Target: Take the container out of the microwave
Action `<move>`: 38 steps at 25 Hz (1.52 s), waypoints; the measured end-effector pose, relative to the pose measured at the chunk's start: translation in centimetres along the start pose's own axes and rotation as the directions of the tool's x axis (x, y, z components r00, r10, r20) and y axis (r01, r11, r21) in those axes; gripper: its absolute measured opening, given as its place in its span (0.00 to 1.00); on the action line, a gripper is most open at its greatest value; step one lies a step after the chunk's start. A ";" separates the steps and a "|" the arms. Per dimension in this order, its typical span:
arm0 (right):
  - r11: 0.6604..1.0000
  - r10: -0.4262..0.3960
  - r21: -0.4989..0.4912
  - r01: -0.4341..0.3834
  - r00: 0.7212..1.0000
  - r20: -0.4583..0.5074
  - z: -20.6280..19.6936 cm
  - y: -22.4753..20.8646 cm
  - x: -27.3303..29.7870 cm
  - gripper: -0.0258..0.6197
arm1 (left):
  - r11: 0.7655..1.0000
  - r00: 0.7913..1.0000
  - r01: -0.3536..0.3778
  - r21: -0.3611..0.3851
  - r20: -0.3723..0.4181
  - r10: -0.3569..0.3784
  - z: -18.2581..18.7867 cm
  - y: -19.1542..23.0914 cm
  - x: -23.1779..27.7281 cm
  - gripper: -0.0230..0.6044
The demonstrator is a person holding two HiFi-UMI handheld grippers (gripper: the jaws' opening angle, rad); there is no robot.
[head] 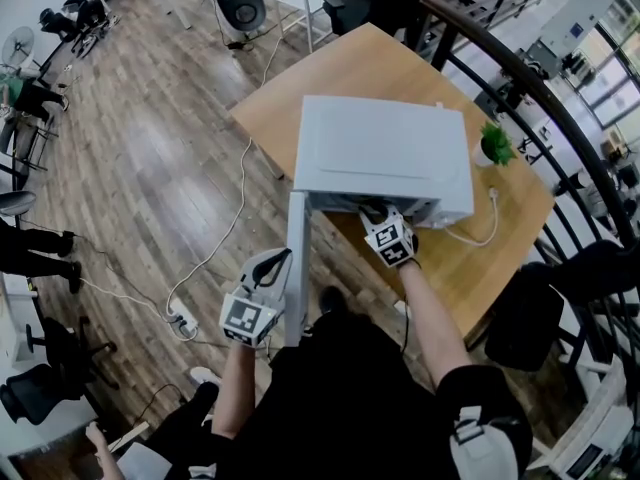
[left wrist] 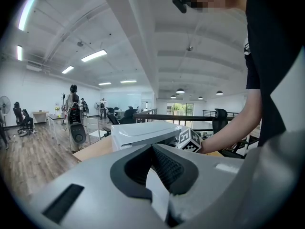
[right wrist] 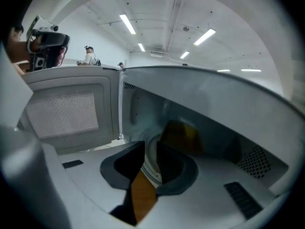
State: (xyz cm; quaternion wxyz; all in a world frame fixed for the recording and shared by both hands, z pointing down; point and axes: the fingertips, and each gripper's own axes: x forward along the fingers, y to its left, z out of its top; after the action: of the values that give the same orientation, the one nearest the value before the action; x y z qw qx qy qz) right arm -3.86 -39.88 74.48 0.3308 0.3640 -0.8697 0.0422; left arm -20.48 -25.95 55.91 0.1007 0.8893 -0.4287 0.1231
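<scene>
A white microwave (head: 385, 153) stands on a wooden table (head: 340, 68), its door (head: 296, 268) swung out toward me. In the right gripper view an amber, blurred container (right wrist: 183, 135) sits inside the cavity behind the glass turntable (right wrist: 151, 165). My right gripper (right wrist: 150, 156) is open at the cavity's mouth with nothing between its jaws; the container lies just beyond them. From above, the right gripper (head: 378, 216) reaches under the microwave's front edge. My left gripper (head: 268, 268) is at the door's free end, and a white strip of the door's edge (left wrist: 157, 190) sits between its closed jaws.
A small potted plant (head: 494, 143) and a white cable (head: 480, 236) lie on the table to the right of the microwave. A dark curved railing (head: 540, 88) runs behind the table. A power strip (head: 182, 318) and cords lie on the wooden floor at left.
</scene>
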 end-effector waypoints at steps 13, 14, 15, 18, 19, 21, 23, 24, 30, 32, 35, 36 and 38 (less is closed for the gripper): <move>1.000 -0.018 0.002 0.018 0.999 -0.045 0.2 -1.2 4.1 0.20 | 1.000 1.000 0.012 -0.012 -0.012 -0.012 -0.8 1.2 0.1 0.04; 1.000 -0.020 -0.001 0.020 0.999 -0.049 0.2 -1.3 4.4 0.20 | 1.000 1.000 0.015 -0.013 -0.011 -0.015 -0.7 1.2 0.2 0.04; 1.000 -0.021 -0.002 0.021 0.998 -0.055 0.2 -1.4 4.6 0.20 | 1.000 1.000 0.017 -0.013 -0.009 -0.017 -0.6 1.3 0.3 0.04; 1.000 -0.021 -0.001 0.021 0.996 -0.081 -0.1 -1.6 5.2 0.19 | 1.000 1.000 0.021 -0.014 -0.011 -0.021 -0.6 1.5 0.5 0.04; 1.000 -0.020 -0.003 0.020 0.996 -0.091 -0.4 -1.7 5.5 0.19 | 1.000 1.000 0.022 -0.014 -0.014 -0.022 -0.7 1.5 0.5 0.04; 1.000 -0.016 -0.008 0.015 0.994 -0.106 -0.8 -1.6 5.8 0.18 | 1.000 1.000 0.025 -0.011 -0.014 -0.025 -0.8 1.6 0.4 0.04; 1.000 -0.015 -0.019 0.013 0.994 -0.107 -0.7 -1.5 5.9 0.16 | 1.000 1.000 0.026 -0.010 -0.012 -0.026 -0.9 1.7 0.3 0.04; 1.000 -0.018 -0.026 0.015 0.994 -0.104 -0.4 -1.5 5.9 0.15 | 1.000 1.000 0.025 -0.011 -0.012 -0.026 -1.0 1.8 0.2 0.04; 0.999 -0.014 -0.047 0.007 0.989 -0.145 -1.0 -1.5 6.4 0.10 | 1.000 1.000 0.025 -0.017 -0.012 -0.026 -1.0 2.2 0.2 0.04; 0.999 -0.008 -0.048 0.001 0.989 -0.150 -0.9 -1.6 6.4 0.09 | 0.999 1.000 0.029 -0.015 -0.010 -0.029 -0.9 2.2 0.4 0.04; 0.998 0.003 -0.055 -0.012 0.988 -0.153 -0.9 -1.6 6.4 0.09 | 0.999 0.999 0.033 -0.015 -0.008 -0.033 -0.8 2.2 0.5 0.04; 0.998 0.009 -0.058 -0.018 0.988 -0.155 -1.0 -1.4 6.4 0.08 | 0.999 0.999 0.034 -0.016 -0.006 -0.034 -0.8 2.1 0.5 0.04; 0.998 0.017 -0.063 -0.027 0.987 -0.160 -1.2 -1.1 6.2 0.08 | 0.999 0.999 0.033 -0.017 -0.005 -0.033 -0.8 2.1 0.4 0.04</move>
State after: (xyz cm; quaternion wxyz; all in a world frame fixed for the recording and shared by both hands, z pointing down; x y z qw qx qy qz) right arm -5.70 -44.08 78.98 0.4105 0.3389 -0.8452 0.0467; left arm -22.00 -27.27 56.95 0.1116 0.8951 -0.4146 0.1199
